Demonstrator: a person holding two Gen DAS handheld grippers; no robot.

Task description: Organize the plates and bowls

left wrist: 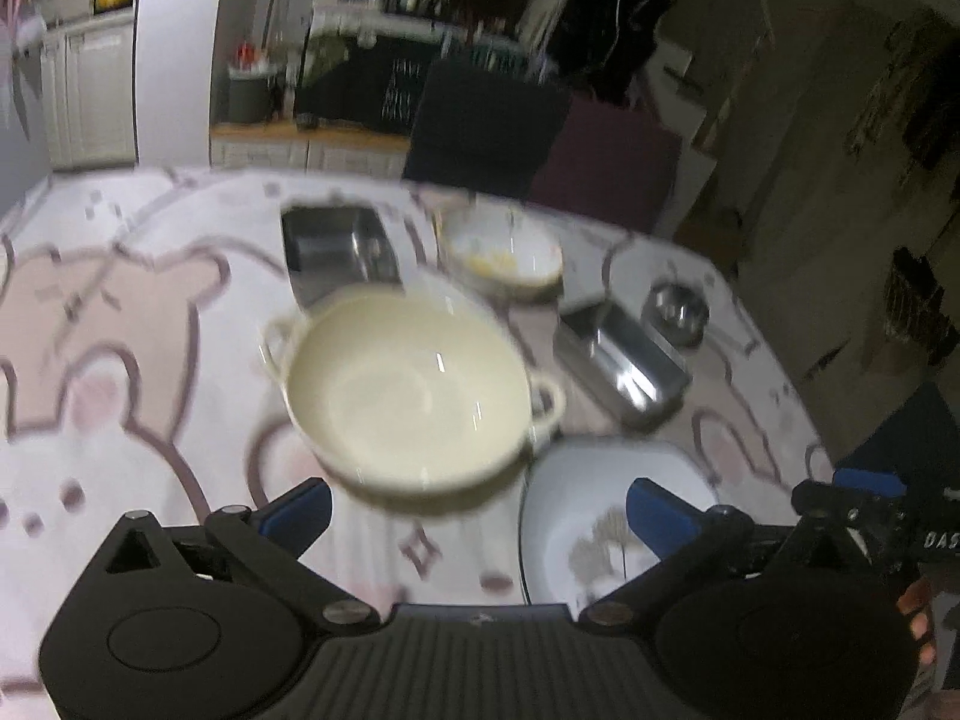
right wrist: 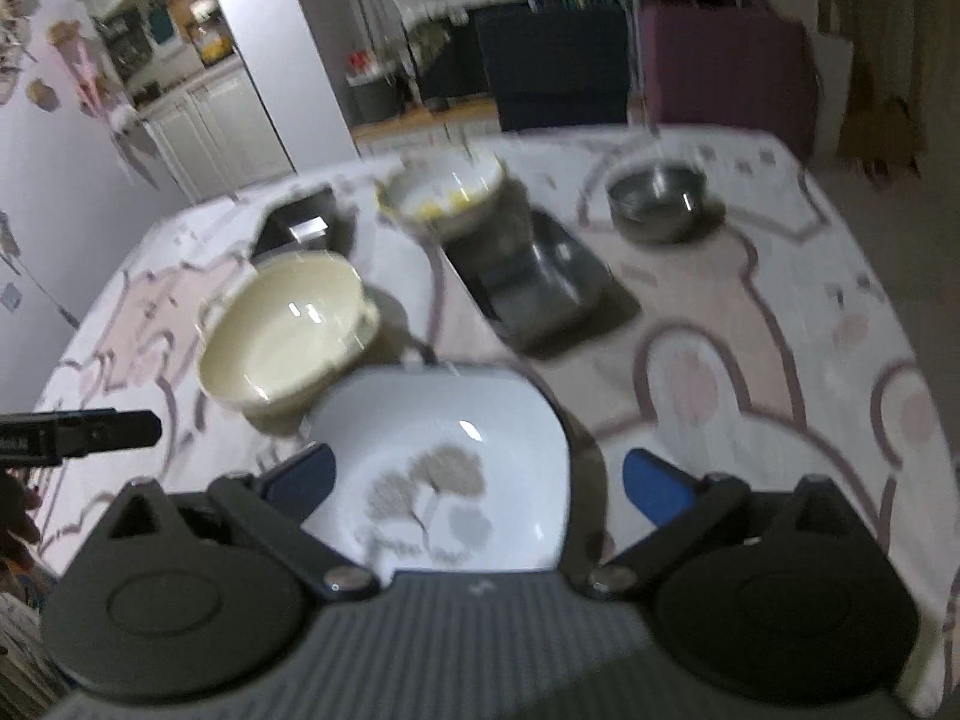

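Both tools hang tilted down over the table, jaws wide and empty: the right gripper (right wrist: 480, 483) above the square white plate (right wrist: 444, 468) with a tree print, the left gripper (left wrist: 480, 510) above the cream two-handled bowl (left wrist: 408, 390) just beside it. This looks like a pause between placements. Next, I'd judge, comes choosing a farther piece: the steel trays (left wrist: 339, 255), the yellow-smeared bowl (left wrist: 501, 252), or the small steel bowl (right wrist: 657, 201).
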